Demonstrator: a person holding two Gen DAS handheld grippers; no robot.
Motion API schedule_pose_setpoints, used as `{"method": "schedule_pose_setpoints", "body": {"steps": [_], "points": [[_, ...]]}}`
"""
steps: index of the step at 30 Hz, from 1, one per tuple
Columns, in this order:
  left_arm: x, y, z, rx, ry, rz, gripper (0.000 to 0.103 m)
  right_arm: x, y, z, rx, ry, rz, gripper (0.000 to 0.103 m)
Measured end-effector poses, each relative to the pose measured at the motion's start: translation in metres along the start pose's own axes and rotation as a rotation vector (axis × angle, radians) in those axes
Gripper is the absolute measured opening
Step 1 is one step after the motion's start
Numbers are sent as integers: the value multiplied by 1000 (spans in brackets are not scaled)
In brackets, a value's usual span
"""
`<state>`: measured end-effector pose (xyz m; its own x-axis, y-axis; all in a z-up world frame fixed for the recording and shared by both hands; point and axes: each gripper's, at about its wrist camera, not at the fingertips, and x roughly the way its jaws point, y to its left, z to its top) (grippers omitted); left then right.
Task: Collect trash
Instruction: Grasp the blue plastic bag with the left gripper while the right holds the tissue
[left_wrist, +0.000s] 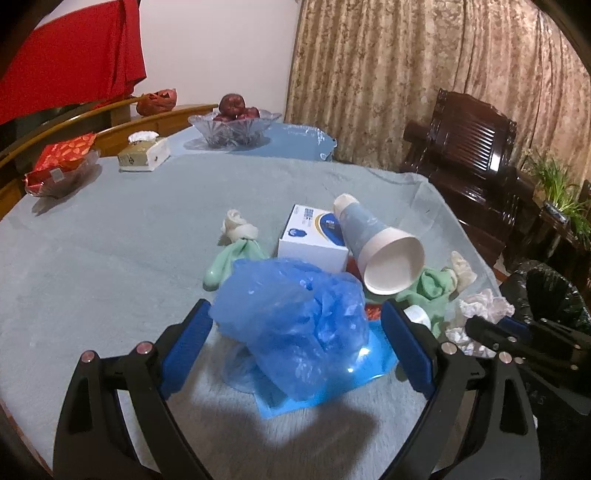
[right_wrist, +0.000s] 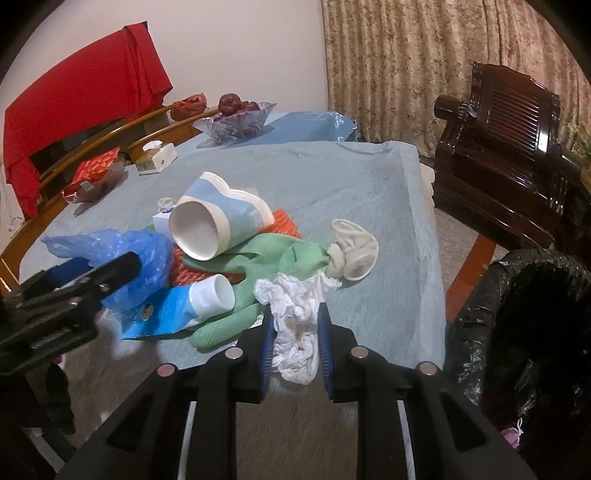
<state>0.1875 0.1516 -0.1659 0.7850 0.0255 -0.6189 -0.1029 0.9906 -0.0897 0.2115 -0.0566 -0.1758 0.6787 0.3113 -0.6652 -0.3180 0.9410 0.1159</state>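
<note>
A pile of trash lies on the grey-blue tablecloth (left_wrist: 110, 240). My left gripper (left_wrist: 297, 317) is open, its blue pads on either side of a crumpled blue plastic bag (left_wrist: 295, 321), also in the right wrist view (right_wrist: 122, 258). My right gripper (right_wrist: 295, 321) is shut on crumpled white tissue paper (right_wrist: 295, 321), which shows in the left wrist view (left_wrist: 480, 310). Two stacked blue-and-white paper cups (left_wrist: 376, 247) (right_wrist: 218, 225) lie tipped over. Green rubber gloves (right_wrist: 258, 258), a white box (left_wrist: 314, 236), a blue packet (right_wrist: 166, 314) and a small white cup (right_wrist: 216, 295) lie around them.
A black-lined trash bin (right_wrist: 524, 314) stands off the table's right edge, also seen in the left wrist view (left_wrist: 546, 295). A glass fruit bowl (left_wrist: 232, 125), a tissue box (left_wrist: 144, 153) and a dish of red packets (left_wrist: 62, 166) sit at the far side. A dark wooden chair (right_wrist: 509, 147) is at right.
</note>
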Motion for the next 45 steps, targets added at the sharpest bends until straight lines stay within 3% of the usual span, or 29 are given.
{"method": "schedule_pose_setpoints", "body": {"steps": [1,6,12,15,27,45], "points": [[2,0,-1,-2,3,4,88,1,0,1,1,1,1,22],[5,6,-4,-13,25,0,48,1,1,0,6,2,7,22],[-8,9,-3,-20,0,-6,14,-6,3,0,1,-8,20,22],[-17,10,-1,-28,-15,-10,9,-13,6,2,-2,-23,27,22],[-73,-4,5,7,-79,-15,7,-59,9,10,-8,-90,39,22],[-132,-71,11,88,-156,-116,7,-152,-20,5,33,-210,-16,22]]}}
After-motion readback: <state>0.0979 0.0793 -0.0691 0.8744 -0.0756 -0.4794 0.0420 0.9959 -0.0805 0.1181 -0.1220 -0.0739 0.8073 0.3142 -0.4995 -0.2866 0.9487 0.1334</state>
